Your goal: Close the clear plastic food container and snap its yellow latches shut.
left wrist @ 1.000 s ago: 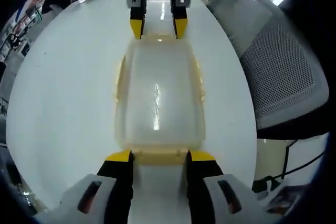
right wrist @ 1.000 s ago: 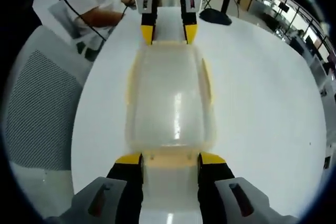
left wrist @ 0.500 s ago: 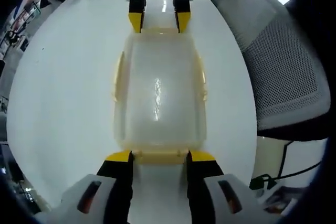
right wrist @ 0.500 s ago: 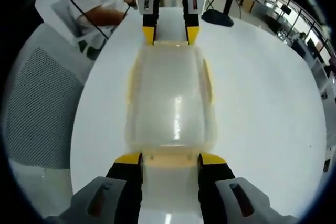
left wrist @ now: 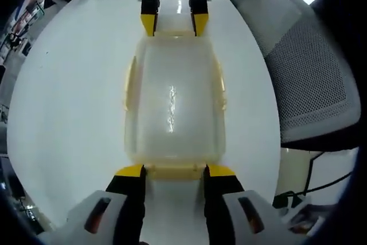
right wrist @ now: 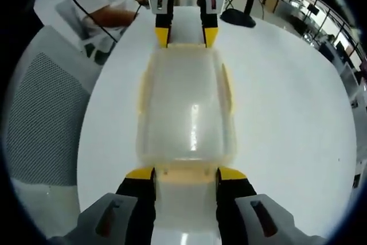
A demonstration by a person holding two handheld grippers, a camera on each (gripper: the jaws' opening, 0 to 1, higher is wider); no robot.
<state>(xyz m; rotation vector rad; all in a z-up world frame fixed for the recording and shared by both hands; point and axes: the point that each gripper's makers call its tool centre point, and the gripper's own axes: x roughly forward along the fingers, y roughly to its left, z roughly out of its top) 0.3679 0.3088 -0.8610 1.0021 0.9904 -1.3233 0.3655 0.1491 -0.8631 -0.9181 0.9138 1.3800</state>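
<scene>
Nothing has shifted since half a second ago. My left claw (left wrist: 172, 170) and right claw (right wrist: 185, 174), both spread, bracket the clear plastic food container (left wrist: 172, 104) by its yellow end latches (left wrist: 174, 171) on the white bench (left wrist: 69, 101). Lid looks seated; next, press the end latches down.

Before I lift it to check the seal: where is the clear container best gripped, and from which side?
Probably the two short ends. The clear container is elongated, with yellow latches along its long sides, so the ends give a narrow rim clear of those. The left gripper and right gripper already straddle opposite end tabs, jaws apart; closing there, level with the white table, looks steadiest.
</scene>
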